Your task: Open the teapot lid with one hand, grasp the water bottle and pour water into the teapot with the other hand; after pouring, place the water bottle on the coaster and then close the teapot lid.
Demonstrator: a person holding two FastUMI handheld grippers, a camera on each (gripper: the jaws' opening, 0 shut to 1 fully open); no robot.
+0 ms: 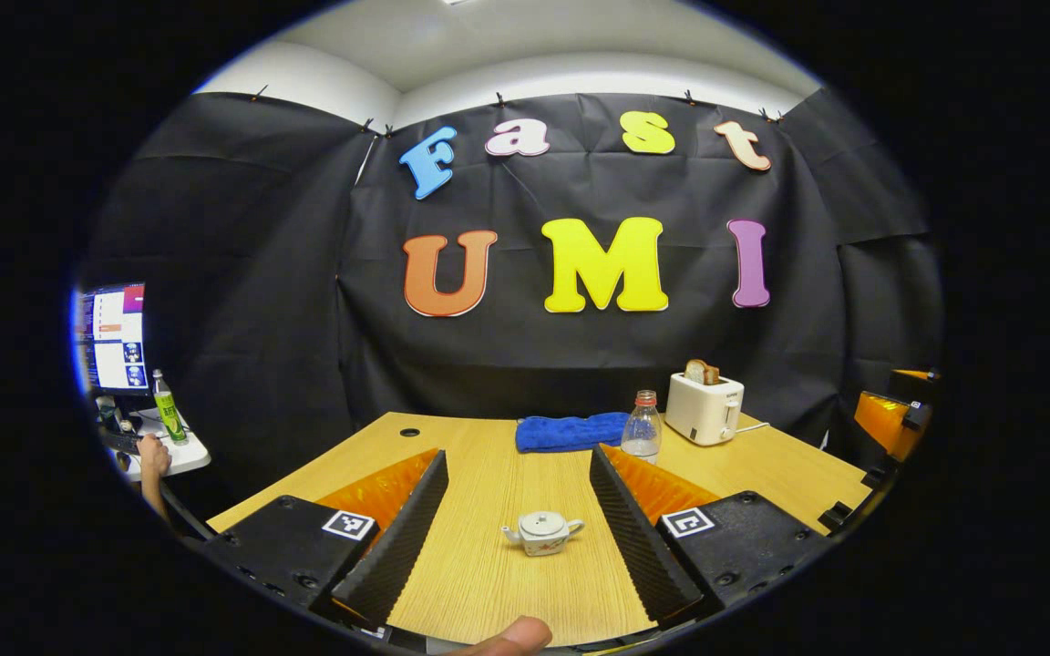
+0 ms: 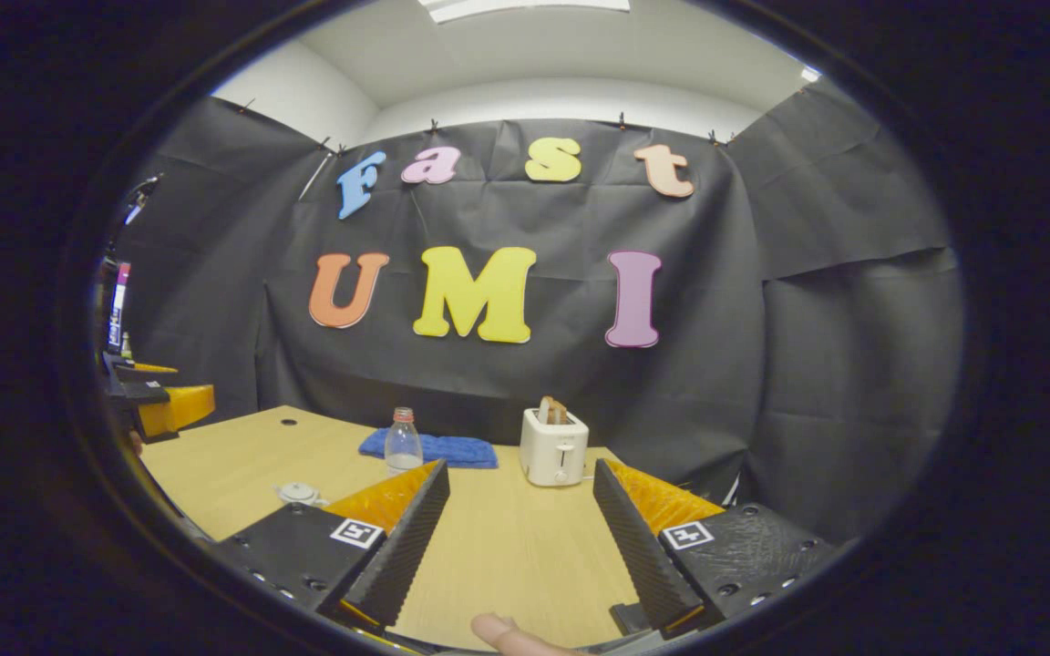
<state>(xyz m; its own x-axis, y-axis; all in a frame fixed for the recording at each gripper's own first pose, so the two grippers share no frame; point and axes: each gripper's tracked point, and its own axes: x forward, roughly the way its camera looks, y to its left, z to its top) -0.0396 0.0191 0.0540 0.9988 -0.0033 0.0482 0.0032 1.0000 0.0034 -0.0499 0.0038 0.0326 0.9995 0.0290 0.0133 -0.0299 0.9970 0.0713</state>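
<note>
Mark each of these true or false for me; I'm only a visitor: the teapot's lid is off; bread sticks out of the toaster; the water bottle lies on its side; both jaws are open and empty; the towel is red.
1. The teapot has its lid off: false, the lid sits on it.
2. Bread sticks out of the toaster: true.
3. The water bottle lies on its side: false, it stands upright.
4. The left gripper and right gripper have open, empty jaws: true.
5. The towel is red: false, it is blue.
</note>
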